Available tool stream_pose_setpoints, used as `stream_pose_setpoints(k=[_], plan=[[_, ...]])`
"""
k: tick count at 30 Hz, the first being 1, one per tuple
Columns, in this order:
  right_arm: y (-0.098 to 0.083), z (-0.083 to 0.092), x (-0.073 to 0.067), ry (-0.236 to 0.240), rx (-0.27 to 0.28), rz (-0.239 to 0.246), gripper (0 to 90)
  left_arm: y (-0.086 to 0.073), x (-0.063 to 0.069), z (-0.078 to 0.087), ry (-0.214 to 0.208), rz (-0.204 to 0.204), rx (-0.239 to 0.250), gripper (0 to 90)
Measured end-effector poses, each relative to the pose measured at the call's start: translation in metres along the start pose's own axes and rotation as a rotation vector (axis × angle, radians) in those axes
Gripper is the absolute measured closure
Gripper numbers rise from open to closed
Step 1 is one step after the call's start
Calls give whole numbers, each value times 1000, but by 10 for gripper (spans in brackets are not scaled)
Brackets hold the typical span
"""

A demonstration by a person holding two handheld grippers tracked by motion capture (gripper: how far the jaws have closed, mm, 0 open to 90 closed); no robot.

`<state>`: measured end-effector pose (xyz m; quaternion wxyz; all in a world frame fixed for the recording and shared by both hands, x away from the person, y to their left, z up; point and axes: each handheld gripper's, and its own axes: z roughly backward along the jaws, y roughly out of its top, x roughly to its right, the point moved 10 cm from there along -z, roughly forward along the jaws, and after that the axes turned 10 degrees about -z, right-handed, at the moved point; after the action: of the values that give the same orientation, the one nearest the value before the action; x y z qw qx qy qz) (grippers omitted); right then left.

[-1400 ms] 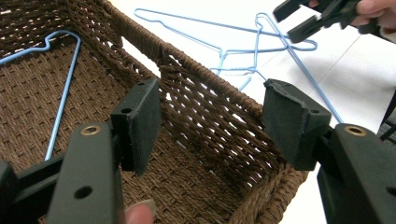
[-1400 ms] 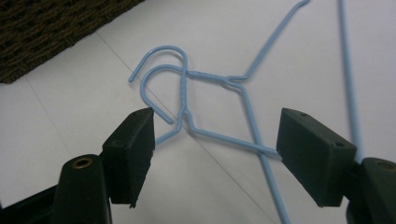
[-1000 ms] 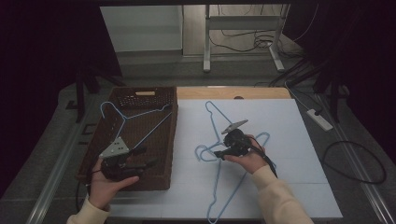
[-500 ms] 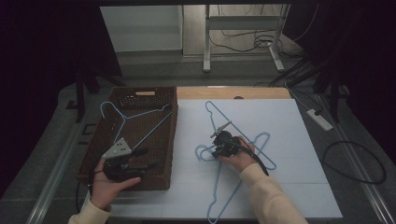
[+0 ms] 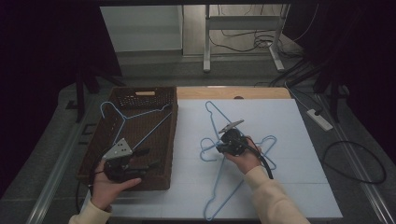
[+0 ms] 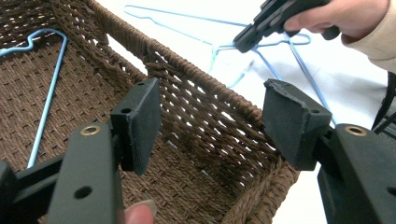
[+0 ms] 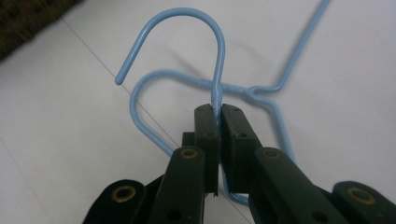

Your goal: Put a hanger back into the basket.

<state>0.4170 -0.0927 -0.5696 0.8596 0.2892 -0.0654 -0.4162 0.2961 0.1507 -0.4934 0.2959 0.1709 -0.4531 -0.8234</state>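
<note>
My right gripper (image 5: pixel 218 148) (image 7: pixel 218 110) is shut on the neck of a blue wire hanger (image 5: pixel 208 148) (image 7: pixel 219 51), just below its hook; its jaws have just been closing on that wire. The hanger lies on the white board (image 5: pixel 289 186), overlapping another blue hanger (image 5: pixel 212 116). A second hook (image 7: pixel 140 93) curls underneath. My left gripper (image 5: pixel 150 158) (image 6: pixel 212 121) stands open over the near right corner of the brown wicker basket (image 5: pixel 173 135) (image 6: pixel 196 74), nothing between its pads. One blue hanger (image 5: pixel 123 122) (image 6: pixel 46 98) lies inside the basket.
A wooden strip (image 5: pixel 261 92) runs along the table's far edge. A white power strip (image 5: pixel 320 119) and black cables (image 5: pixel 355 163) lie on the floor at right. Metal table legs (image 5: pixel 205 42) stand beyond the table. The right hand's gripper (image 6: pixel 245 39) appears past the basket rim.
The right gripper has shifted slightly left and down onto the hanger's hook and shut on its neck. The left hand and its gripper have stayed in place.
</note>
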Motion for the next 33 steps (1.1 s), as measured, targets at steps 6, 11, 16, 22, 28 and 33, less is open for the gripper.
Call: stream_pose_setpoints(k=[6, 11, 16, 22, 28, 33], plan=[[4, 23, 3, 31, 99, -40, 856, 2, 2, 0, -3, -1, 3, 375], [3, 38, 4, 49, 158, -47, 857, 5, 7, -1, -12, -9, 5, 374], [0, 45, 4, 64, 184, -57, 857, 9, 15, -5, -30, -15, 1, 373], [0, 53, 2, 86, 219, -64, 858, 17, 29, -18, -77, -27, -13, 368], [-2, 56, 1, 95, 231, -59, 858, 21, 39, -30, -108, -31, -28, 366], [-2, 58, 1, 97, 240, -63, 858, 25, 48, -39, -134, -37, -31, 365]])
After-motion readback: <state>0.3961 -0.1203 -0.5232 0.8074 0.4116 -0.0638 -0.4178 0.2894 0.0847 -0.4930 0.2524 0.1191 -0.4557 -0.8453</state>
